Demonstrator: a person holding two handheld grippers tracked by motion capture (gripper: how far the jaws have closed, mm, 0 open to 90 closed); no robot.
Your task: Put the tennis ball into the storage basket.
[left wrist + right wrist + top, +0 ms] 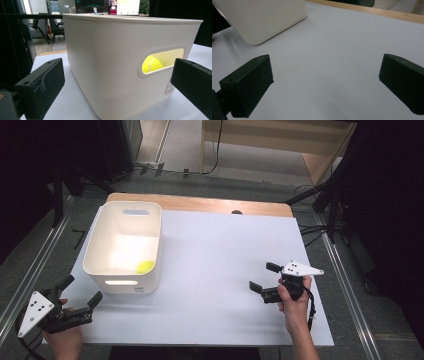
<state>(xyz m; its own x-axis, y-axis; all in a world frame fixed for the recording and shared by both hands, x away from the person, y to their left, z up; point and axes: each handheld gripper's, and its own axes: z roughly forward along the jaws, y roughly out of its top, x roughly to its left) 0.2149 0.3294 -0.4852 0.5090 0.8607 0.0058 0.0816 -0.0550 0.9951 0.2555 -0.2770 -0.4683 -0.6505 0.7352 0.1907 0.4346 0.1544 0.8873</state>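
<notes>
A white plastic bin (125,245) stands on the left of the white table. A yellow tennis ball (146,266) lies inside it at the near right corner and shows through the handle slot as the ball (151,64) in the left gripper view. My left gripper (80,290) is open near the table's front left corner, just short of the bin (120,70), with nothing between its jaws. My right gripper (264,276) is open low over the right part of the table, pointing left toward the bin (262,17), with nothing in it.
The white table top (215,265) has a wooden strip (200,204) along its far edge. Metal rails (30,270) run along both sides of the table, and dark stands and cables sit on the floor beyond.
</notes>
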